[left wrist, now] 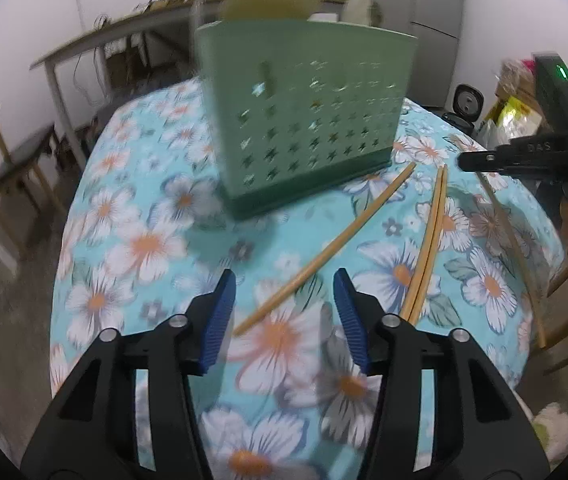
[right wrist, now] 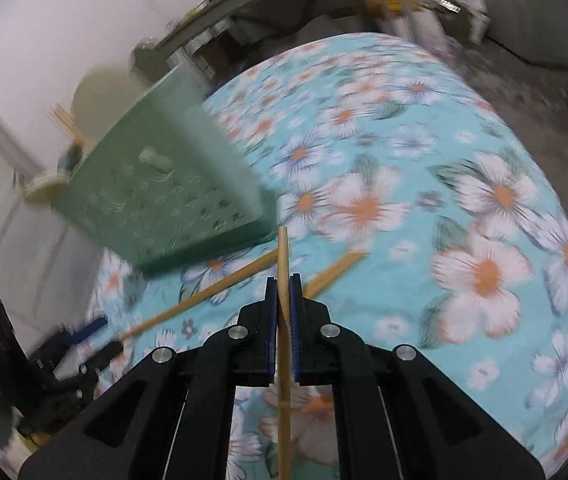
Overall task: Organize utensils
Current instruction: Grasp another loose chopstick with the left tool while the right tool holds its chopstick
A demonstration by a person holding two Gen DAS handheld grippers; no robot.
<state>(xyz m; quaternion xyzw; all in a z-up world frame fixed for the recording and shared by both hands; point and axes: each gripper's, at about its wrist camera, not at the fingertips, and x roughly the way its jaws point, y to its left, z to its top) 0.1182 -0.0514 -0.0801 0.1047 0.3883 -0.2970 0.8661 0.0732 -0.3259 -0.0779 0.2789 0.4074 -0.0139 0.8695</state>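
Three chopsticks (left wrist: 326, 250) lie loose on desk (left wrist: 131, 216) near green holder (left wrist: 304, 120). R gripper (right wrist: 283, 300) clamps one chopstick (right wrist: 282, 264); L gripper (left wrist: 284, 312) half-open, empty. Next: drop mine into holder.

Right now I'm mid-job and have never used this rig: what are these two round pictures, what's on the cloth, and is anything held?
No robot here: a person holds a two-finger gripper in each hand, each with a fisheye camera looking along its fingers. The left wrist view shows the left gripper open above the floral tablecloth, empty. On the cloth stand a green utensil holder, one loose chopstick and a chopstick pair. The right wrist view shows the right gripper shut on a held chopstick.
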